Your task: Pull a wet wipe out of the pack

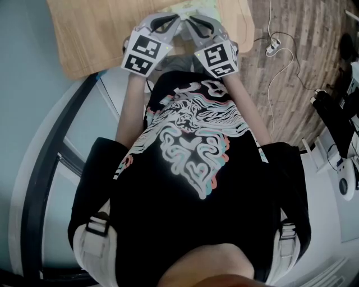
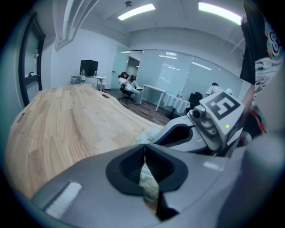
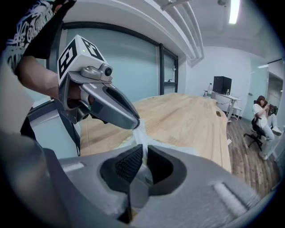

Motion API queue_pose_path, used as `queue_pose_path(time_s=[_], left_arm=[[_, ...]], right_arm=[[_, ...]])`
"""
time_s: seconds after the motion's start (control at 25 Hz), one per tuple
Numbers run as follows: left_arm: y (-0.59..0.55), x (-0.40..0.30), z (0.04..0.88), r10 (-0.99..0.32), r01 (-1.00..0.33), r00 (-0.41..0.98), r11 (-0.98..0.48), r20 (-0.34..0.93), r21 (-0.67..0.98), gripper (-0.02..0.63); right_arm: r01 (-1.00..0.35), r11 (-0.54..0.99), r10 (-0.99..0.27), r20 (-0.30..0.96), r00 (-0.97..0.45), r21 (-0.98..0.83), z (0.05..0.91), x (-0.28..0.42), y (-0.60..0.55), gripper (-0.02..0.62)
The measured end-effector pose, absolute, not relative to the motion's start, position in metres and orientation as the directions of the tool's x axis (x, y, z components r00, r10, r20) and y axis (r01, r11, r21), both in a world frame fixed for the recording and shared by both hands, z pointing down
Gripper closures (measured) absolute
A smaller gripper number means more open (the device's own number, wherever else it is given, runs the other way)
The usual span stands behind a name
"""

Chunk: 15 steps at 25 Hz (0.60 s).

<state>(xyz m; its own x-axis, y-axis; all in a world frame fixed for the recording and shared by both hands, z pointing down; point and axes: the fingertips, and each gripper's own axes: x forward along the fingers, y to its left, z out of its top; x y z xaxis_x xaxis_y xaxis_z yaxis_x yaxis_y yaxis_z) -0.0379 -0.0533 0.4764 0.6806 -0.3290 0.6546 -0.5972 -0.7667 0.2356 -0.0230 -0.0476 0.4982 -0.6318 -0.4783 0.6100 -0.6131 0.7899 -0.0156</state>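
The wooden desk (image 1: 101, 33) carries the pale pack (image 1: 196, 7) near its close edge, right under both sets of tongs, whose tips come together over it.

The left tongs (image 3: 133, 124) are closed, and in the right gripper view a white strip of wipe (image 3: 139, 136) starts at their tip, so they appear to have it pinched. The right tongs (image 3: 143, 153) also have their jaws together. The lower end of the strip runs to their tips, but I cannot tell whether they nip the wipe itself or the top of the pack.

The strip's direction matters most for the pull. Its long axis rises from the pack, at the right tongs, up to the left tongs just above. The left hand has the free end and the right sits at the base. The pull probably belongs to the left, up and away along the strip, while the right keeps the pack down.
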Motion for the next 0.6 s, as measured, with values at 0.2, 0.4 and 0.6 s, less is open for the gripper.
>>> queue_pose_path(time_s=[0.2,0.4,0.6], left_arm=[[-0.0522,-0.0390,0.4761,-0.332,-0.601,0.678,-0.764,0.656,0.234,0.614],[-0.0513,-0.0406,0.4754,-0.332,-0.601,0.679,-0.763,0.655,0.236,0.614],[-0.0517,-0.0418,0.4726,-0.334,-0.601,0.678,-0.764,0.655,0.233,0.615]], right_arm=[[-0.615,0.788,-0.478,0.602,-0.640,-0.027,0.4992,-0.0249,-0.0471,0.561],[-0.607,0.795,-0.477,0.612,-0.630,-0.006,0.4980,-0.0232,-0.0467,0.561],[-0.611,0.792,-0.483,0.600,-0.638,-0.012,0.4959,-0.0245,-0.0463,0.561]])
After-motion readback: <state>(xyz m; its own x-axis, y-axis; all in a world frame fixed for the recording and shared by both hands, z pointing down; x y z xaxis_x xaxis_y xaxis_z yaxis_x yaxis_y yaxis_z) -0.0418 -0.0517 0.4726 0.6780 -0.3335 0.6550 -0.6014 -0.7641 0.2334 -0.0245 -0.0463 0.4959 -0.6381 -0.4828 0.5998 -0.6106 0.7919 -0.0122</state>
